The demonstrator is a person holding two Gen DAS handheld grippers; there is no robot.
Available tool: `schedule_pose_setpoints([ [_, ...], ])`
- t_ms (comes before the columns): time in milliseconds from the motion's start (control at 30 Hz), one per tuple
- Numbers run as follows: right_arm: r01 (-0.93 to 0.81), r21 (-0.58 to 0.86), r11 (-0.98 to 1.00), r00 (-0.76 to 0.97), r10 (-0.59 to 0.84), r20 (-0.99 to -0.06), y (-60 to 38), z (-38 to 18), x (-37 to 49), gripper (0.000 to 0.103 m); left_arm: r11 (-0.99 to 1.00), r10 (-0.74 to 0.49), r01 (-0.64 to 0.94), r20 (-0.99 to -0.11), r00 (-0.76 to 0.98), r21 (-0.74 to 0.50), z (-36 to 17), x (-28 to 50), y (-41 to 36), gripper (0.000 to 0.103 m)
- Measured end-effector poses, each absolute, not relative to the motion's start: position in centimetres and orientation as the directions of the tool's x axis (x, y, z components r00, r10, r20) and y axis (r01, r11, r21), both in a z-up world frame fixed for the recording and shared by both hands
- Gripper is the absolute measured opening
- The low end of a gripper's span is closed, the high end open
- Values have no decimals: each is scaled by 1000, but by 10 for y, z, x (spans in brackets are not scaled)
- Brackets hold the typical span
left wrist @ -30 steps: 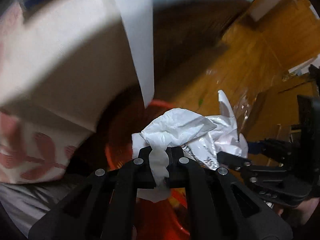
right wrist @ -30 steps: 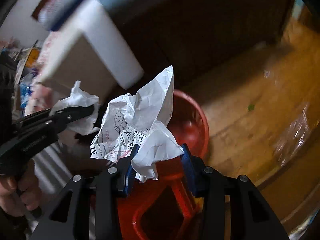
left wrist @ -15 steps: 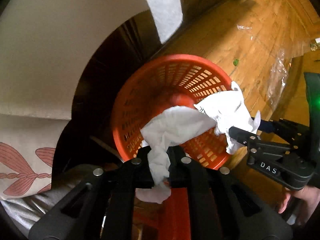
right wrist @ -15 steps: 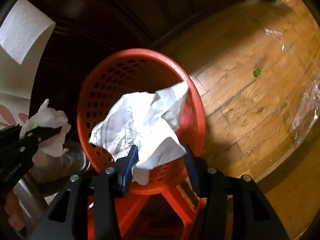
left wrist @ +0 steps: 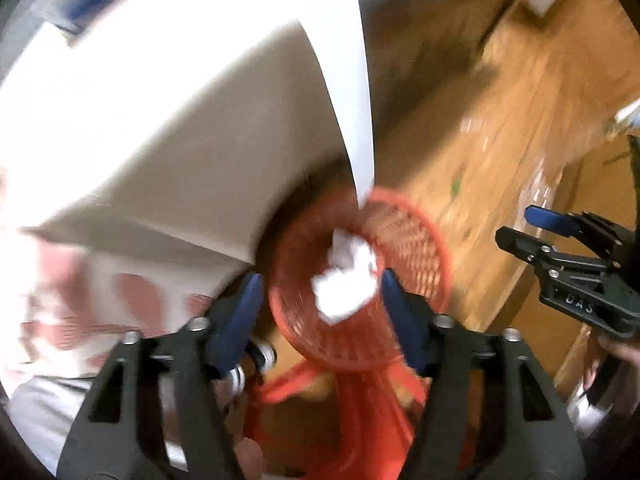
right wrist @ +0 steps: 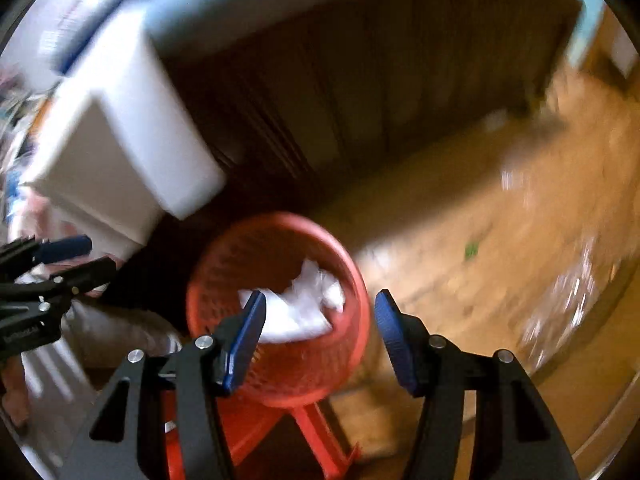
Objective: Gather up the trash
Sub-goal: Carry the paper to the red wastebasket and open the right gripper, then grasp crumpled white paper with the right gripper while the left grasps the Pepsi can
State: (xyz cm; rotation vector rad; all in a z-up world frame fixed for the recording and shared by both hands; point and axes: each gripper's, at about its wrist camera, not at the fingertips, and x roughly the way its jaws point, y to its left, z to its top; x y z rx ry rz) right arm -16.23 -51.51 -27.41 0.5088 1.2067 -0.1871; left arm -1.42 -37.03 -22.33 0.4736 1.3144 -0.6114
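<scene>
An orange mesh basket (left wrist: 420, 248) stands on the wooden floor below both grippers; it also shows in the right wrist view (right wrist: 212, 280). Crumpled white paper (left wrist: 344, 280) lies inside it, also visible in the right wrist view (right wrist: 296, 308). My left gripper (left wrist: 320, 312) is open and empty above the basket. My right gripper (right wrist: 320, 336) is open and empty above the basket too. Each gripper shows in the other's view: the right one at the right edge (left wrist: 532, 232), the left one at the left edge (right wrist: 80, 256). Both views are blurred.
A white table or box edge (left wrist: 344, 60) overhangs the basket at upper left (right wrist: 132, 128). Dark wooden furniture (right wrist: 360, 80) stands behind. Clear plastic wrap (right wrist: 568, 300) lies on the wooden floor (left wrist: 500, 128) to the right. Patterned fabric (left wrist: 80, 300) is at left.
Both grippers have opened and let go of their crumpled papers, which now lie in the orange basket. Both grippers have pulled up and back from it.
</scene>
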Motion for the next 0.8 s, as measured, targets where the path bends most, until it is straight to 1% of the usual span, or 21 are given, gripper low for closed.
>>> schedule_pose_setpoints([
  [33,369,273,888,395,116,-911,-513,-248,-157,58,763,-184,646,-967,177,-27,-199,-13,-359,72],
  [133,265,273,925,511,106,-853,-497,-175,-135,64,800,-277,596,-922,271,-65,-138,-2,-314,72],
  [167,239,273,932,540,106,-835,-491,-159,-127,65,817,-295,572,-903,312,-69,-119,3,-296,74],
  [200,207,268,941,570,107,-814,-481,-141,-119,65,834,-306,547,-884,355,-69,-103,8,-278,77],
  [300,92,240,966,634,128,-762,-442,-100,-79,66,896,-294,440,-813,502,-53,-59,26,-213,79],
  [367,6,242,970,662,178,-728,-409,-80,-46,69,938,-242,344,-769,592,-31,-42,39,-164,80],
  [433,-68,255,964,671,233,-704,-379,-69,-15,70,966,-187,258,-730,658,-15,-36,48,-124,81],
  [533,-162,273,948,660,310,-684,-324,-72,35,71,987,-133,155,-688,713,-30,-49,64,-67,84],
  [600,-218,296,930,637,365,-679,-287,-78,68,71,994,-95,107,-699,709,-26,-51,84,-43,84],
  [667,-263,324,909,605,417,-678,-251,-86,100,72,998,-59,56,-717,694,-28,-72,100,-17,84],
  [800,-329,369,869,529,493,-690,-184,-126,146,73,999,-29,4,-730,683,-36,-95,125,14,84],
])
